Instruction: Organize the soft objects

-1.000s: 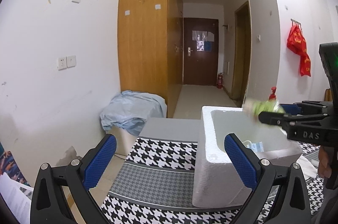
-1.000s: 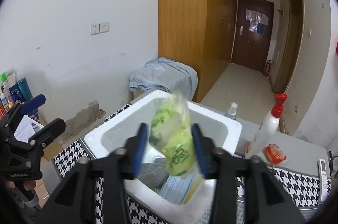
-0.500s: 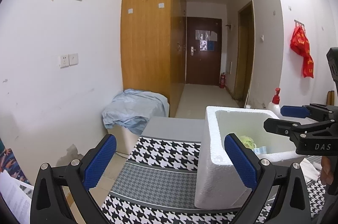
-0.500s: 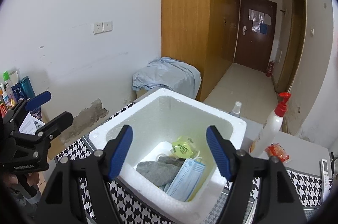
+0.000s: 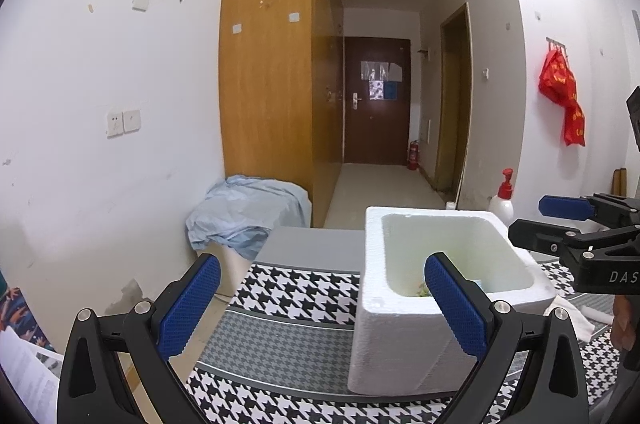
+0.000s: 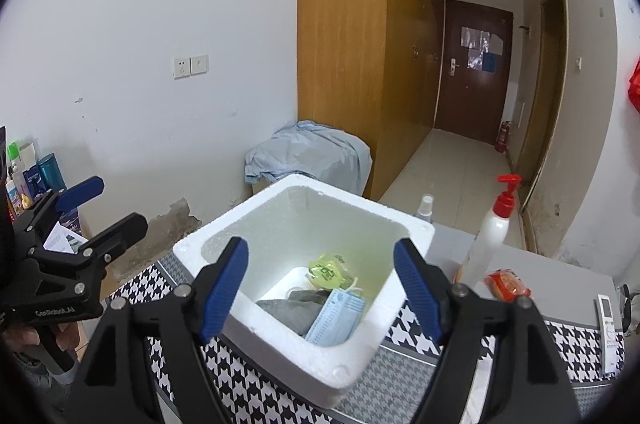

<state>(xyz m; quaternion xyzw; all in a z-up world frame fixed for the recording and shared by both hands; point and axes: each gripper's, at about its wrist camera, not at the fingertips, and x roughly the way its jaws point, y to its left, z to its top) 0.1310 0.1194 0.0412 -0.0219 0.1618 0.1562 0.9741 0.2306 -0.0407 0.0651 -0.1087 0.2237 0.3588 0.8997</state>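
Right gripper [image 5: 560, 220] marked "DAS"; left gripper [image 6: 92, 208] "GenRobot.AI"

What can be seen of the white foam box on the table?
The white foam box looks like thick-walled expanded polystyrene, square, open-topped, no lid visible. It stands upright on the houndstooth tablecloth. Inside lie a green packet, a grey cloth and a blue face mask. The right gripper hovers open above it, touching nothing; the left gripper is open beside it. A pump bottle stands behind.
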